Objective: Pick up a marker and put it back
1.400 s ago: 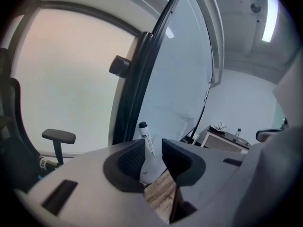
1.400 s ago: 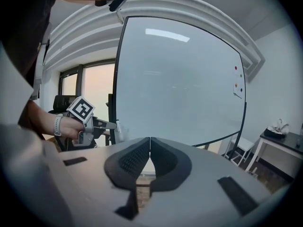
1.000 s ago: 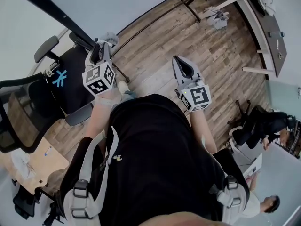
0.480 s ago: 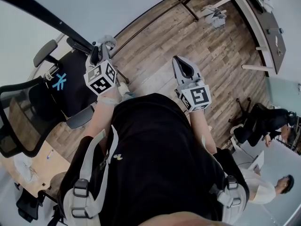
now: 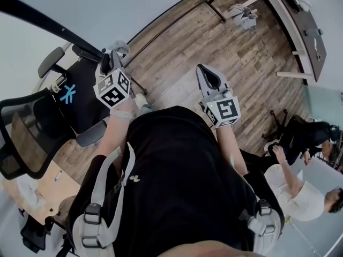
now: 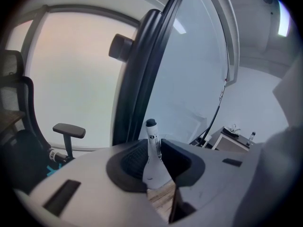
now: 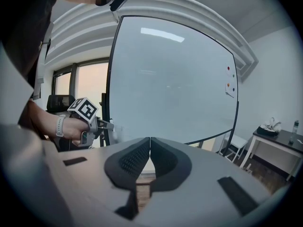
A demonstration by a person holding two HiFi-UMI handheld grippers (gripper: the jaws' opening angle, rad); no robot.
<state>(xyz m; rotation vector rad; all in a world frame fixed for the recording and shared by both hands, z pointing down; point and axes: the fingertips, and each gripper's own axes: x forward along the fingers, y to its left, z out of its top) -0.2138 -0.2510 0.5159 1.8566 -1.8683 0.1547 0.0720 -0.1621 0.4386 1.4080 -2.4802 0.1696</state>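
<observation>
The left gripper's jaws had just been closing and seemed to pinch the marker upright by the whiteboard's left edge, while the right gripper's sat together, empty; I'd have squeezed it firm and centred before lifting away

L gripper: jaws just been closing, pads now against both sides of marker.
Marker: white barrel, dark cap on top. Stands nearly upright btw the jaws, cap clear above pad tips.
Whiteboard: right behind marker. Its dark frame edge runs up thru centre, pale board to the right of it.
Chair: far left, black. Armrest sits near foot of frame edge.
Window: bright, behind chair.
Side table: lower right, well apart. Small items on top, too small to tell.
</observation>
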